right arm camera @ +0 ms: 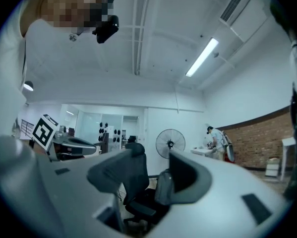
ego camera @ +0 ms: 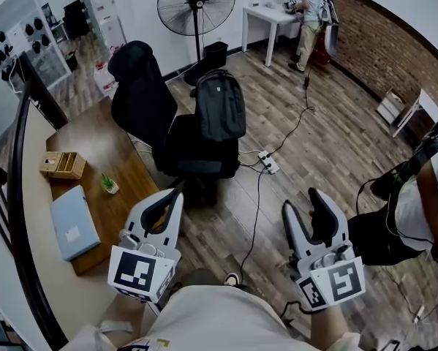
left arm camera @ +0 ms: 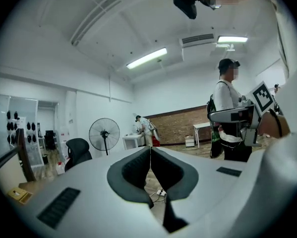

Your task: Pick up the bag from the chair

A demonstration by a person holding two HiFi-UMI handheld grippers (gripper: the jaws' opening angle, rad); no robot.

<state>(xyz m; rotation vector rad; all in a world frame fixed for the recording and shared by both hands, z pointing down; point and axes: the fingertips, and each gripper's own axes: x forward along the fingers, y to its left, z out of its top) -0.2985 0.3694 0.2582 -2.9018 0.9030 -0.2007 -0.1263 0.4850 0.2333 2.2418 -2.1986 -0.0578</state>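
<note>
Left gripper (ego camera: 173,199): jaws fully closed, empty. Right gripper (ego camera: 303,207): jaws partly apart, nothing gripped. Bag (ego camera: 220,106) upright on chair (ego camera: 140,93) seat, well ahead of both jaws, seen through right jaw gap.

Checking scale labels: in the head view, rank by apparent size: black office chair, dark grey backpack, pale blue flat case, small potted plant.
1. black office chair
2. dark grey backpack and pale blue flat case: look alike, case nearer the camera
3. small potted plant

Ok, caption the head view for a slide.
Left hand-held gripper and right hand-held gripper face dark grey backpack on black office chair.
</note>
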